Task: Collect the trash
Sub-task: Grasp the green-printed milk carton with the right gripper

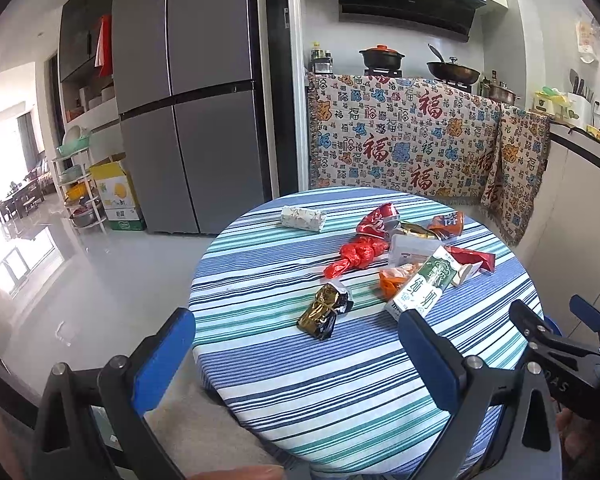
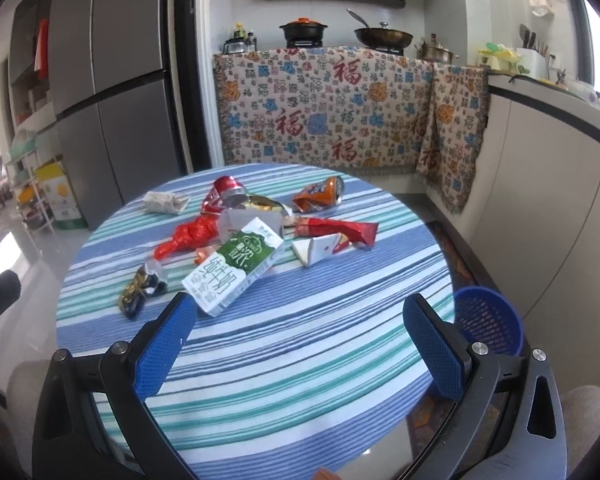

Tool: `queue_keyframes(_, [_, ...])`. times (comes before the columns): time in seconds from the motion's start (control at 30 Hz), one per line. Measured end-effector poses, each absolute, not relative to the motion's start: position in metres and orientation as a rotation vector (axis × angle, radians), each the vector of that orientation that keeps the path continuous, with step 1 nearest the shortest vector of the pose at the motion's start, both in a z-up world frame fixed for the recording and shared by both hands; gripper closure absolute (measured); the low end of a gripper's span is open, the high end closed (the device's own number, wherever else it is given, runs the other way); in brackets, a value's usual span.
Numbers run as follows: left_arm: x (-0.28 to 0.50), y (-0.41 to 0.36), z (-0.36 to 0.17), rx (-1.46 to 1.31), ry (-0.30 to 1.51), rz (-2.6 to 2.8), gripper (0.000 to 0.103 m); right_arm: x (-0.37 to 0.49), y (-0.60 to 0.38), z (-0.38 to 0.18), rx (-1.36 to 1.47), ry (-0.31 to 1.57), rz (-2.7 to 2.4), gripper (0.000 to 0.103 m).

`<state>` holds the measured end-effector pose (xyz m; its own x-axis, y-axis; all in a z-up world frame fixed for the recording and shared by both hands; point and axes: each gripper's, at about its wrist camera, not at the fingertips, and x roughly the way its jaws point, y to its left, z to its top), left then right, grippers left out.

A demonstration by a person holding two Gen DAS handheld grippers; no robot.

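Observation:
Trash lies on a round striped table: a green-white milk carton, a gold-black wrapper, a knotted red bag, a crushed red can, an orange can, a red snack wrapper and a white paper packet. My left gripper is open above the table's near edge, just before the gold wrapper. My right gripper is open, just short of the carton.
A blue mesh basket stands on the floor right of the table. A grey fridge stands at the back left. A counter draped in patterned cloth with pots is behind the table. The right gripper's body shows in the left wrist view.

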<state>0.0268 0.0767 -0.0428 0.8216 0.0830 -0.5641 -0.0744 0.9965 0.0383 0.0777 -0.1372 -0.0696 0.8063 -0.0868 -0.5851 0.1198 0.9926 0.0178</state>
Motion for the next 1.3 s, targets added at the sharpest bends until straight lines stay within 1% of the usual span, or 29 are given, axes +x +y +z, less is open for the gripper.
queue_keyframes(0.1, [0.027,0.083,-0.045,0.013,0.599,0.087,0.000,0.099,-0.126,-0.085,0.071,0.655,-0.095,0.000])
queue_keyframes(0.37, [0.031,0.100,-0.055,-0.005,0.611,0.090,0.000,0.171,-0.107,-0.133,0.350,0.812,-0.074,0.000])
queue_keyframes(0.63, [0.037,0.113,-0.062,-0.023,0.637,0.114,0.000,0.217,-0.079,-0.157,0.350,0.885,-0.162,0.001])
queue_keyframes(0.7, [0.038,0.114,-0.064,-0.020,0.645,0.118,0.000,0.218,-0.081,-0.159,0.332,0.885,-0.170,0.006])
queue_keyframes(0.73, [0.038,0.114,-0.065,-0.017,0.647,0.119,0.000,0.216,-0.084,-0.158,0.320,0.877,-0.173,0.019])
queue_keyframes(0.77, [0.039,0.114,-0.066,-0.016,0.649,0.121,0.000,0.214,-0.087,-0.158,0.314,0.873,-0.172,0.025])
queue_keyframes(0.8, [0.040,0.113,-0.068,-0.014,0.654,0.121,0.000,0.214,-0.092,-0.158,0.322,0.872,-0.161,0.026])
queue_keyframes(0.83, [0.041,0.111,-0.069,-0.013,0.660,0.120,0.000,0.212,-0.097,-0.158,0.336,0.873,-0.150,0.031])
queue_keyframes(0.97, [0.048,0.102,-0.076,-0.014,0.688,0.089,0.000,0.202,-0.116,-0.155,0.354,0.884,-0.103,0.045])
queue_keyframes(1.2, [0.065,0.073,-0.093,0.009,0.759,0.025,0.000,0.174,-0.151,-0.153,0.243,0.944,0.023,0.048])
queue_keyframes(1.3, [0.077,0.062,-0.105,-0.002,0.809,-0.009,0.000,0.164,-0.164,-0.149,0.140,0.974,0.049,0.050])
